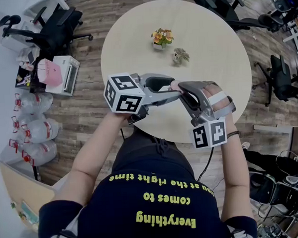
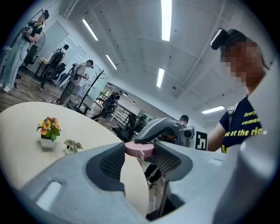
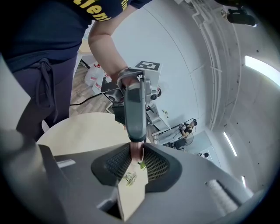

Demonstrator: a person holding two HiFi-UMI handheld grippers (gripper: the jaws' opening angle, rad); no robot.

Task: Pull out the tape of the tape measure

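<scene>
Tape measure: we see a small round pink tape measure (image 2: 139, 148) held up in the air over the near edge of the round table (image 1: 215, 48), at the spot where the two tools meet; it isn't resting on anything.
Left gripper: the left gripper (image 2: 140, 154) has its jaws about half apart and clamped on the flat pink case, one pad on each side; we judge this the anchoring hold.
Right gripper: the right gripper (image 3: 136, 153) has its jaws drawn in narrow, with a thin pink part of the tape measure between the pads; the pads look to touch it on both sides; we take this part for the tape's end, but we can't be sure it isn't the rim of the case.
Done: both holds look set; the two tools sit tip to tip.
Left: we see no tape drawn out in any view; the pull itself is not yet made; the hands would need to part while both grips keep.
Risk: the narrow pinch could slip off as the pull begins.
Elsewhere: a potted flower (image 1: 161, 38) and a small plant (image 1: 180, 55) stand well apart, mid-table.
</scene>
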